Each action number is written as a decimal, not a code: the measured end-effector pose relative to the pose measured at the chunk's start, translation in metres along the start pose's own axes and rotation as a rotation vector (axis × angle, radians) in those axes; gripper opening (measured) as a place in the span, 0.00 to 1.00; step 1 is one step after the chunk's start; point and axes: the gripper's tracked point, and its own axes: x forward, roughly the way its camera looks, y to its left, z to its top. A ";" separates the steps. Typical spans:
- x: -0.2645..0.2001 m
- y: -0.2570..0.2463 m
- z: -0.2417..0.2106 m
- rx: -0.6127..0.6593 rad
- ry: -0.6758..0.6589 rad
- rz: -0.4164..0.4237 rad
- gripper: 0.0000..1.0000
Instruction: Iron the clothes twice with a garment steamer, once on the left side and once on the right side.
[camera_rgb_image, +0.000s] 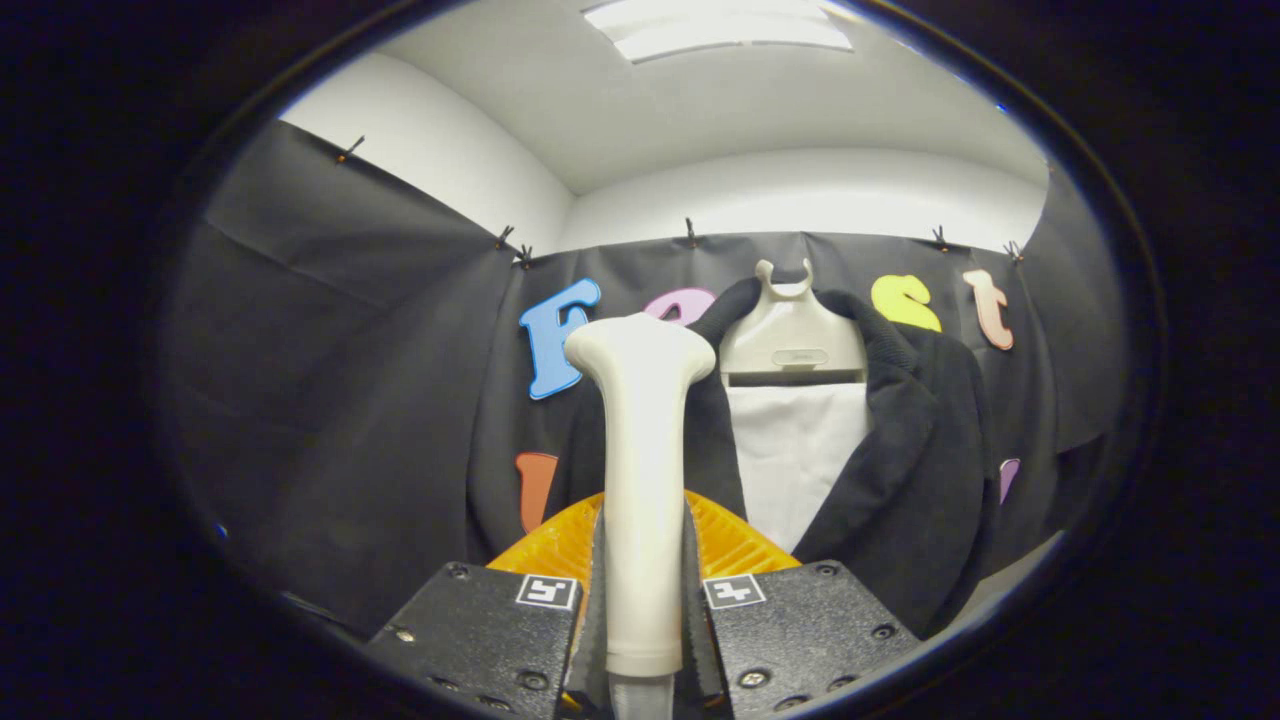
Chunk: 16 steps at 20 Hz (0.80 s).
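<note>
My gripper (642, 600) is shut on the handle of a cream-white garment steamer (640, 440), which stands upright between the fingers with its wide head at the top. Beyond it a black jacket (920, 450) hangs on a pale plastic hanger (792, 335) against the booth's back wall, its front open over a white panel (795, 455). The steamer head sits in front of the jacket's left shoulder and left front; whether it touches the cloth I cannot tell.
Black cloth walls close the booth on the left, back and right. Just behind my fingers, at the foot of the steamer, sits an orange ribbed part (735, 540). A ceiling light (720, 30) shines overhead.
</note>
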 end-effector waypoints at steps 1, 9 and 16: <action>0.001 0.001 -0.004 -0.003 0.006 0.000 0.33; -0.013 0.006 -0.027 -0.003 0.044 0.021 0.33; -0.046 -0.010 -0.044 0.028 0.087 0.044 0.33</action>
